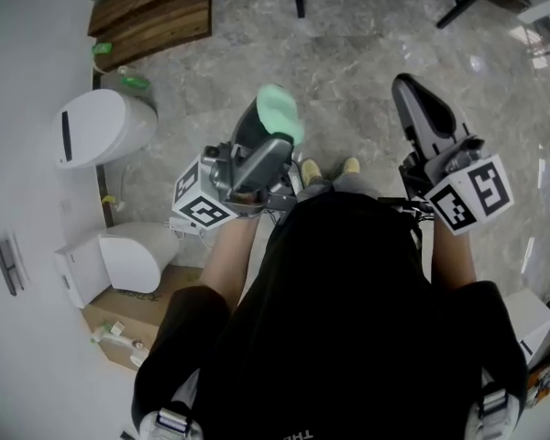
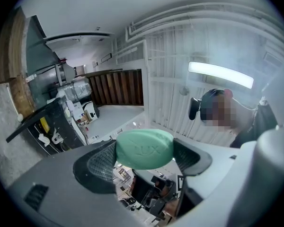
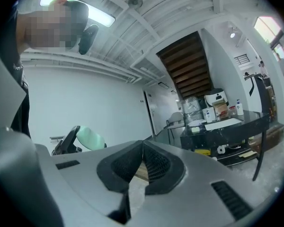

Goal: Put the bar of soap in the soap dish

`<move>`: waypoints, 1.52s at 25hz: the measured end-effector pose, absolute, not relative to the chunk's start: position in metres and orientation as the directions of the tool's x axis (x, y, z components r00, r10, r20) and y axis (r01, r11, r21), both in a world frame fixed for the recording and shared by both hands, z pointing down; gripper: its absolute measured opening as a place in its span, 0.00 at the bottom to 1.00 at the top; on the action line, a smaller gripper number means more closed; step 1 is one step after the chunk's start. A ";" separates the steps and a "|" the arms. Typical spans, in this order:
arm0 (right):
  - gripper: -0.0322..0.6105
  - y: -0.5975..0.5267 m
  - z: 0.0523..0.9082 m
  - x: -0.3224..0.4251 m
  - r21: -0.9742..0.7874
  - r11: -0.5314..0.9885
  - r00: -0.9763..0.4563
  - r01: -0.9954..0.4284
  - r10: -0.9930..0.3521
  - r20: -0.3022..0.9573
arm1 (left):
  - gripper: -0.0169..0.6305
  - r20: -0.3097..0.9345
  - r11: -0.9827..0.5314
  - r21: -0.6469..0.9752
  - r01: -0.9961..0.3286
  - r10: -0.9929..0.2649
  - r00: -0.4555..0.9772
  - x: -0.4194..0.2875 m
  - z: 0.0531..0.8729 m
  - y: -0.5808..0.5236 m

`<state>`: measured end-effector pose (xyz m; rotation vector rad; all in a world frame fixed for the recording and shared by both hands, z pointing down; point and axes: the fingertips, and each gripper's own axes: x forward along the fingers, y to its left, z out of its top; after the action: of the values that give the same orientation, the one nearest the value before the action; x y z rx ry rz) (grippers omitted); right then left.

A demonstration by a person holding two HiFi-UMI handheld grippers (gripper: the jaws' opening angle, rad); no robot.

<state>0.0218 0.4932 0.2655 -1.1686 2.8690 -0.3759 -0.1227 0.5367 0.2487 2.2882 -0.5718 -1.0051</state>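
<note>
The green bar of soap (image 2: 144,149) carries the embossed brand name LUX on its face

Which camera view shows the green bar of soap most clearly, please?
The left gripper view: the bar of soap sits large and central, clamped between the left gripper's pads, its stamped lettering readable. The head view shows it from above, partly covered by a jaw. The right gripper view shows it small, at the left.
</note>
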 end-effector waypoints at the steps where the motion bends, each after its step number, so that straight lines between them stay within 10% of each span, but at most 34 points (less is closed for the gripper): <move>1: 0.08 0.493 0.266 0.018 -0.232 0.692 -0.721 -0.683 -0.689 0.070 | 0.60 -0.521 -0.747 0.647 -0.153 -0.580 0.627 -0.126 0.249 0.536; 38: 0.08 0.404 0.278 0.058 -0.286 0.674 -0.718 -0.681 -0.691 0.080 | 0.60 -0.555 -0.782 0.610 -0.131 -0.539 0.633 -0.087 0.239 0.453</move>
<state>0.0585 0.4040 0.2780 -1.1649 2.8428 -0.4639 -0.0869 0.4530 0.2388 2.3295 -0.5239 -1.0303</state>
